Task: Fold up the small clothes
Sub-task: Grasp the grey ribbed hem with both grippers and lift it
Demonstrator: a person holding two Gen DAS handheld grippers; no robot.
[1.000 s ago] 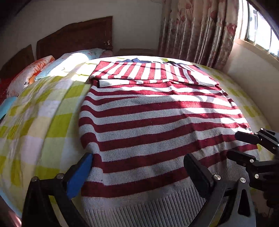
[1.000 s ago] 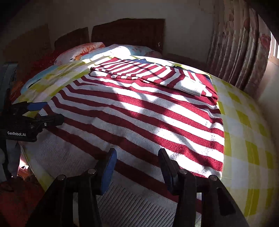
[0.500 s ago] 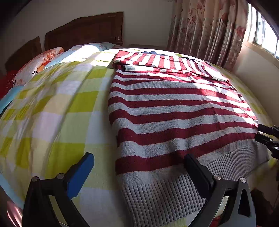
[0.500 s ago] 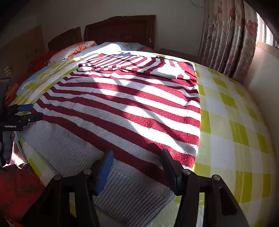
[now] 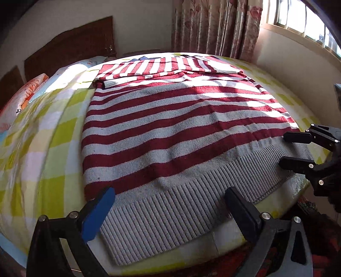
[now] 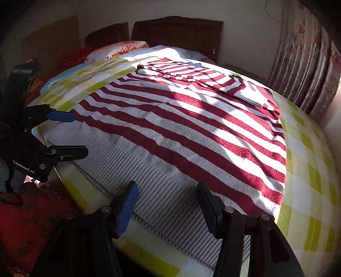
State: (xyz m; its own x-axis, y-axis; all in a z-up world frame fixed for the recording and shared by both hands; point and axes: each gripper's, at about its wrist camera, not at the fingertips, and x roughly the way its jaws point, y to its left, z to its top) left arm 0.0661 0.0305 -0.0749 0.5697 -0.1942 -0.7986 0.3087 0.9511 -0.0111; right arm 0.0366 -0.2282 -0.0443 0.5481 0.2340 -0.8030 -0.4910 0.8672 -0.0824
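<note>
A red and white striped sweater (image 5: 181, 127) lies flat on the bed, its sleeves folded across the far end (image 5: 166, 68) and its grey ribbed hem (image 5: 170, 213) toward me. It also shows in the right wrist view (image 6: 191, 127). My left gripper (image 5: 168, 211) is open and empty, just above the hem near its left corner. My right gripper (image 6: 168, 208) is open and empty above the hem toward its right corner. The right gripper shows open in the left wrist view (image 5: 298, 151); the left gripper shows open in the right wrist view (image 6: 72, 134).
The bed has a yellow-green checked cover (image 5: 42, 149). Pillows (image 5: 27, 93) lie at the far left by the wooden headboard (image 5: 70, 46). Floral curtains (image 5: 213, 27) and a window (image 5: 302, 19) are at the right. The bed's near edge (image 6: 136, 251) drops off below the hem.
Both grippers have drawn back toward the near edge of the bed, so more of the ribbed hem shows. Both stay open. The sweater has not moved.
</note>
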